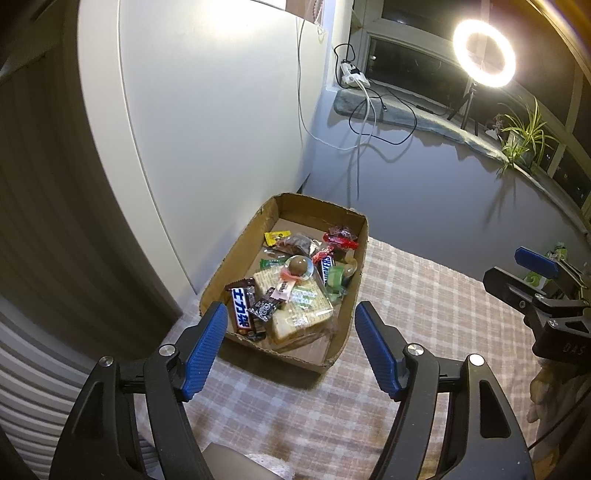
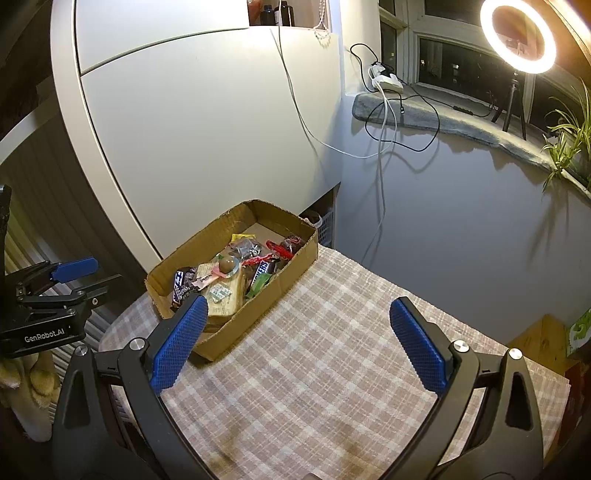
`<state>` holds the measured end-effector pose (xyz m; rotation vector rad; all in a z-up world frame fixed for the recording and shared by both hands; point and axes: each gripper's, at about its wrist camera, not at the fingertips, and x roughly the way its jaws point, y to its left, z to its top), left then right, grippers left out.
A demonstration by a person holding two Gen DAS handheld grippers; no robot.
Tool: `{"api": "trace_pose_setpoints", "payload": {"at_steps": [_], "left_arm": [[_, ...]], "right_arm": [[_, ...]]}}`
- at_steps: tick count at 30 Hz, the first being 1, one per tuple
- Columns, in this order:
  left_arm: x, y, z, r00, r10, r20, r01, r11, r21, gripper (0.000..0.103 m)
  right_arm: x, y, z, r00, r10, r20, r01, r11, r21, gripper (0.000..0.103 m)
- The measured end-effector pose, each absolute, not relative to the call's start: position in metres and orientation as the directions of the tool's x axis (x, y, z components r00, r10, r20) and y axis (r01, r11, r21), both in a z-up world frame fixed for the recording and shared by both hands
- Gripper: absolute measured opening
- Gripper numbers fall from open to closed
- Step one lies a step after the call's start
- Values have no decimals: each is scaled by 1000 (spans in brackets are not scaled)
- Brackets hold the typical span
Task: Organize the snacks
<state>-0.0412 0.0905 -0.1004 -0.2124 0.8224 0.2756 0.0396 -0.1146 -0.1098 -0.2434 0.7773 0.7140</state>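
Observation:
A shallow cardboard box (image 1: 240,254) stands on the checked tablecloth, full of several wrapped snacks: a Snickers bar (image 1: 242,308), a cracker pack (image 1: 306,314), a round chocolate lollipop (image 1: 298,266), red and green wrappers. My left gripper (image 1: 290,319) is open and empty, just in front of the box's near end. My right gripper (image 2: 295,314) is open and empty over the cloth, to the right of the box (image 2: 280,280). The right gripper also shows at the right edge of the left wrist view (image 1: 535,273), and the left gripper at the left edge of the right wrist view (image 2: 74,275).
The checked tablecloth (image 2: 332,369) covers the table. A white cabinet (image 2: 207,129) stands behind the box. A windowsill holds a power strip with cables (image 2: 386,81), a ring light (image 2: 517,35) and a plant (image 2: 569,144). A wooden box (image 2: 539,339) sits at right.

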Motion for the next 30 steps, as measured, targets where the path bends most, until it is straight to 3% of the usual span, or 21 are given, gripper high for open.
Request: {"api": "trace_pose_setpoints", "payload": {"at_steps": [30], "left_arm": [[-33, 87, -106, 638, 167, -752, -318, 946, -59, 72]], "right_arm": [[49, -118, -122, 471, 486, -736, -656, 751, 75, 101]]}}
